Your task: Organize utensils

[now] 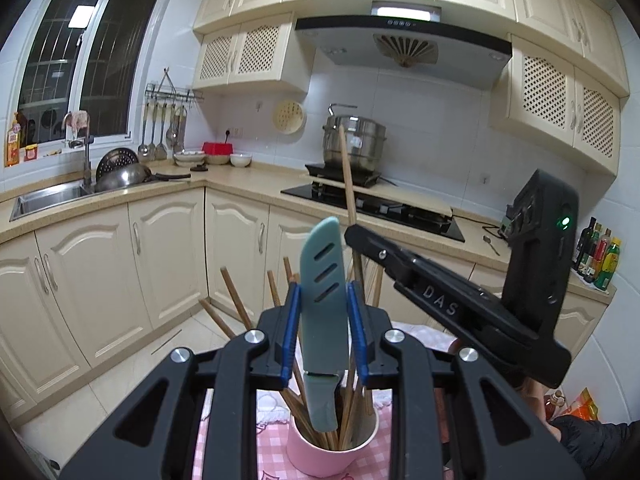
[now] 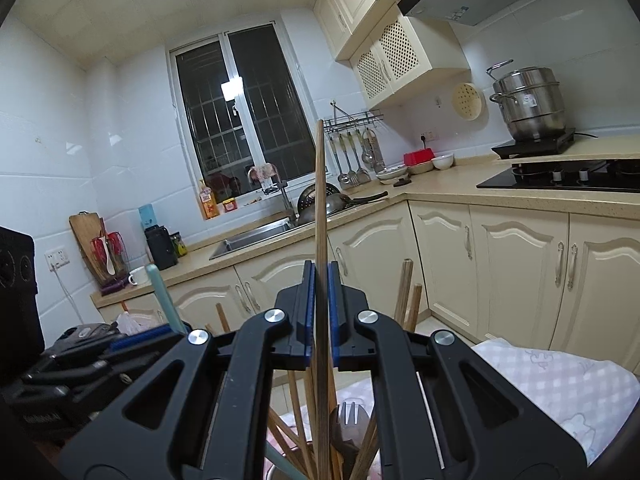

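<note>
A pink cup point(image 1: 316, 454) stands on a pink checked cloth and holds several wooden chopsticks. My left gripper point(image 1: 323, 308) is shut on a teal sheathed knife point(image 1: 324, 312), which stands upright with its handle down in the cup. My right gripper point(image 2: 321, 286) is shut on a long wooden chopstick point(image 2: 320, 208) that rises out of the cup; it also shows in the left wrist view point(image 1: 347, 176), where the right gripper point(image 1: 354, 236) reaches in from the right. A fork point(image 2: 347, 416) sits among the chopsticks. The knife's edge shows in the right wrist view point(image 2: 162, 300).
Cream cabinets point(image 1: 168, 256) and a countertop point(image 1: 248, 180) run behind, with a sink point(image 1: 48, 200), a hob point(image 1: 372, 208) and a steel pot point(image 1: 354, 144). Bottles point(image 1: 600, 256) stand at the right. A checked cloth point(image 2: 552, 380) covers the table.
</note>
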A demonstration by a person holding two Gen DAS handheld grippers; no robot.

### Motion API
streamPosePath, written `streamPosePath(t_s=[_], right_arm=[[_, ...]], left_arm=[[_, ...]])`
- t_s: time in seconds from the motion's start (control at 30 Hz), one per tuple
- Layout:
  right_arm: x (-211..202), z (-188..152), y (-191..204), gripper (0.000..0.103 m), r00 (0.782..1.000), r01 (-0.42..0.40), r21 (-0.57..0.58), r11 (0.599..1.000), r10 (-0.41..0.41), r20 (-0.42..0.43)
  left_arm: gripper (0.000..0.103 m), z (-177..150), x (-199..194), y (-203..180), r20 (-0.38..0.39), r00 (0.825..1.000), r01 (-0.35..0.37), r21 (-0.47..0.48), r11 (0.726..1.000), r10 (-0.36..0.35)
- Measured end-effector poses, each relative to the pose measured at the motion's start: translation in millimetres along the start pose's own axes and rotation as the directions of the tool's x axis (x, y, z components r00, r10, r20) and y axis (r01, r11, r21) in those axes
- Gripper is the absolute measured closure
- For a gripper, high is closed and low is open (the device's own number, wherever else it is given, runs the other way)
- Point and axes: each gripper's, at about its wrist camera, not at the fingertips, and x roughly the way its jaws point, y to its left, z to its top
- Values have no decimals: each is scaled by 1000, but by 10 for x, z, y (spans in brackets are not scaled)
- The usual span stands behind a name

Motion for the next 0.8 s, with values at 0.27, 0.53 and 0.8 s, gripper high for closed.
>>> streamPosePath(t_s=[0.27, 0.53, 0.8], right_arm=[[61, -125, 32, 96, 1000, 15, -25, 1000, -16, -21], [-244, -63, -113, 30, 998, 64, 19, 998, -64, -1], [-628, 136, -179, 6, 996, 87, 34, 996, -87, -9]], left_arm=[[80, -92, 85, -27, -39, 999, 21, 20, 1000, -20], [27, -39, -141, 19, 17, 1000, -12, -18, 1000, 12], [9, -23, -505, -41, 93, 990, -99, -41, 994, 102]])
